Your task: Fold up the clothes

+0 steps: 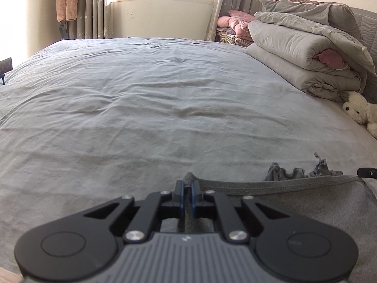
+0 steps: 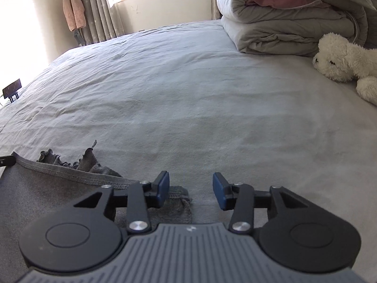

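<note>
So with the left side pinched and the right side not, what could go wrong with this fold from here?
1. The right hand-held gripper is open, with the grey garment's corner beside its left pad, not between the pads. Lifting now would likely raise one side only and skew the fold.
2. The left hand-held gripper pinches only a small bunch of the hem, which may slip out.
3. The ruffled trim lies bunched past the hem and could get folded in creased.

Both tools match. The left gripper [image 1: 187, 189] has a ribbed grey body with a small pale mark at its front edge, flanked by two round black housings with circular recesses. Black linkage arms with triangular cutouts pivot on silver screws. The right gripper [image 2: 190, 189] carries blue pads [image 2: 163, 189] on black fingers.
</note>
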### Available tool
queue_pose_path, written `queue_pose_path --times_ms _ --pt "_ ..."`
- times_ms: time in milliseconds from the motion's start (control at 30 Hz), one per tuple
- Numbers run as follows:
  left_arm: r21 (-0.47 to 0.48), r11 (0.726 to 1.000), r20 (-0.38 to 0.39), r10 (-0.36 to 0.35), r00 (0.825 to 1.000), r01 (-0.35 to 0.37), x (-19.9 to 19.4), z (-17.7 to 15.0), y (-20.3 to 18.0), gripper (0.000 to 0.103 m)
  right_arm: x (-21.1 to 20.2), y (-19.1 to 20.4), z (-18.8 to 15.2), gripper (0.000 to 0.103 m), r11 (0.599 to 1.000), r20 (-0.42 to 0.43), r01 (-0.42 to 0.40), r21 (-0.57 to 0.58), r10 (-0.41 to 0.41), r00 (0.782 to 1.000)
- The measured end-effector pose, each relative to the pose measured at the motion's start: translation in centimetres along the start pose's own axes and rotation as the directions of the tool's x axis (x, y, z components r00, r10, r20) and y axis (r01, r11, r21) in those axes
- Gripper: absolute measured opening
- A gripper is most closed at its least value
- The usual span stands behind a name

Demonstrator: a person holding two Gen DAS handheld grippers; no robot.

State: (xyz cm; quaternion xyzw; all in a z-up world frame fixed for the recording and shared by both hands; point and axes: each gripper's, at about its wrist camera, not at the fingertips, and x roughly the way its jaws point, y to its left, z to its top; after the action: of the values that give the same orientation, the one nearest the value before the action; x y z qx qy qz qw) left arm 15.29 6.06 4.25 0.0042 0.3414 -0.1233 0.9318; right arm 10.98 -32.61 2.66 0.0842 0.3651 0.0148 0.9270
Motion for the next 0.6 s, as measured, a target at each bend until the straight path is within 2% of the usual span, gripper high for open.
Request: queue_pose_path --times_ms 67,133,167,267,400,600 --pt "0.018 1.000 -0.003 0.010 1.000 -0.010 0.1 -0.1 -0.3 0.006 0.3 0.7 -0.3 0.044 0.999 -0.008 0.011 -0.050 -0.011 1.000" --pt "0.022 1.000 -0.003 0.015 1.000 -0.015 0.1 -0.2 -0.4 0.006 0.6 1.3 -0.6 0.011 0.995 -0.013 0.019 -0.095 -0.020 1.000" --pt "0.021 1.000 0.000 0.016 1.000 -0.016 0.0 -0.2 -0.3 0.006 0.4 1.6 -0.4 0.006 0.994 -0.009 0.021 -0.106 -0.023 1.000" --pt "0.010 1.000 0.035 0.013 0.999 -0.013 -0.7 0.5 -0.1 0.005 -0.7 2.5 0.0 0.006 0.987 0.056 0.063 -0.147 -0.055 0.997" --pt "-0.006 1.000 0.100 0.003 0.995 -0.002 -1.5 1.6 -0.1 0.005 -1.9 3.4 1.0 0.006 0.984 0.150 0.103 -0.143 -0.081 0.985" --pt "0.010 0.997 0.105 0.081 0.991 -0.083 0.3 1.1 -1.0 0.005 -0.9 5.3 0.8 0.006 0.935 0.249 0.298 -0.192 -0.248 0.936"
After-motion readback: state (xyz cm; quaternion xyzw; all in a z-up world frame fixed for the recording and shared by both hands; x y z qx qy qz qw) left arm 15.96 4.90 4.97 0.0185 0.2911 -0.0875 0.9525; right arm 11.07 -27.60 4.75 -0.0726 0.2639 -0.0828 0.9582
